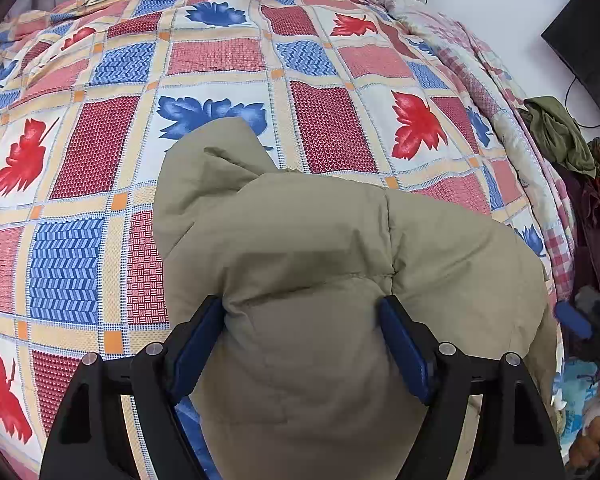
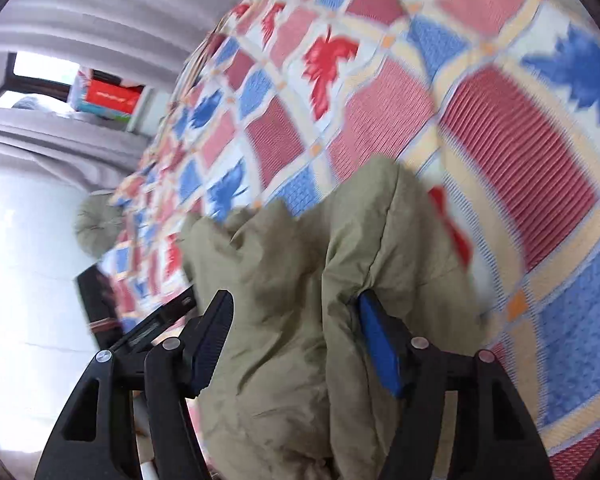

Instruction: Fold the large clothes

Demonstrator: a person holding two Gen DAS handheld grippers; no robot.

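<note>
A puffy khaki padded jacket (image 1: 320, 264) lies bunched on a bed with a red, blue and cream leaf-pattern quilt (image 1: 100, 128). My left gripper (image 1: 302, 332) points down at the jacket. Its blue pads stand wide apart and press into a thick fold of jacket from both sides. In the right wrist view, my right gripper (image 2: 296, 332) is at the crumpled jacket (image 2: 292, 280) near the bed's edge. A bunched wad of fabric fills the gap between its pads, which dig into it. One blue pad (image 1: 576, 322) of the right gripper shows at the far right of the left wrist view.
The quilt (image 2: 480, 80) spreads beyond the jacket on all far sides. Olive and dark clothes (image 1: 560, 132) hang off the bed's right side under a black cabinet (image 1: 580, 20). A red box (image 2: 110, 98) sits by a window, and a round beige cushion (image 2: 96, 222) lies on the pale floor.
</note>
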